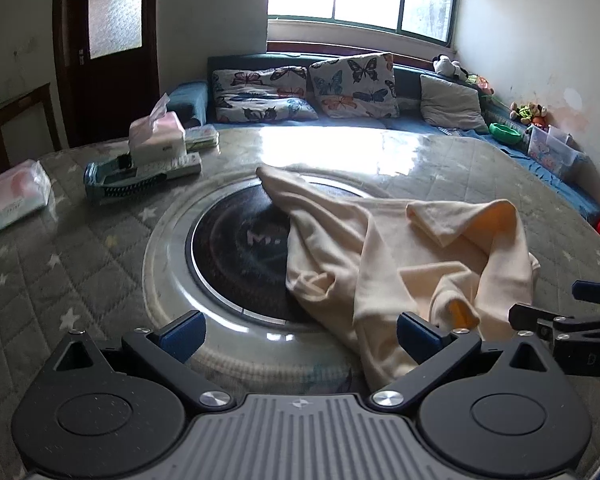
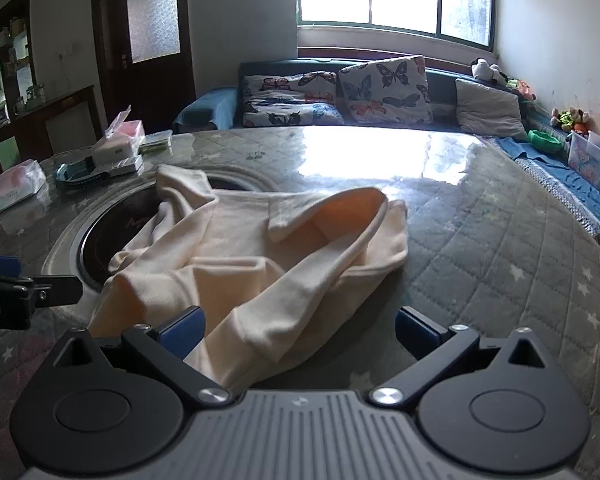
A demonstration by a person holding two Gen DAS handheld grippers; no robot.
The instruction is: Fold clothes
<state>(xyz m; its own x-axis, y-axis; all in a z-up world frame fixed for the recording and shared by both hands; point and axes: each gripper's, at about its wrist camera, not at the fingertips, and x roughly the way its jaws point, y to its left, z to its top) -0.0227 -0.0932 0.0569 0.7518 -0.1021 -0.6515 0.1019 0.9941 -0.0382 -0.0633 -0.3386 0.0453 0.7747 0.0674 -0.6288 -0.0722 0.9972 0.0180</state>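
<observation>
A: Left gripper [image 1: 298,334]: fingers [image 1: 182,334] spreading wide, blue pads facing in, nothing pinched. The right pad is sitting just beside the near hem of the cream garment [image 1: 400,264]; contact cannot be told.

B: Right gripper [image 2: 298,332]: fingers [image 2: 418,330] standing wide apart as well, gripping nothing. The near fold of the cream garment [image 2: 260,264] is running in between them, close against the left pad.

A: Both are hanging low over the table, pointing toward the far window. The right one is showing at the right edge of the left wrist view, level with the garment's near side.

B: And the left one is poking in at the left edge of the right wrist view, beside the garment's near-left corner.

A: Garment is lying crumpled and unfolded, one sleeve reaching far-left across the round black hotplate [image 1: 240,248] set in the tabletop, a flap standing up and showing orange-lit lining.

B: Surface: table [image 2: 500,248] is wearing a grey quilted cover with pale stars under a glossy sheet that is glaring with window light.

A: Far left on it: a tissue box [image 1: 156,136] resting on a white box, a teal comb-like item [image 1: 124,184] just near of it, a plastic tissue pack [image 1: 14,200] well apart to the left.

B: Beyond the table a blue sofa [image 2: 444,80] is carrying butterfly cushions [image 2: 384,90] and a grey pillow [image 2: 490,110]; plush toys at the far-right end, dark door [image 2: 148,40] on the far left.
</observation>
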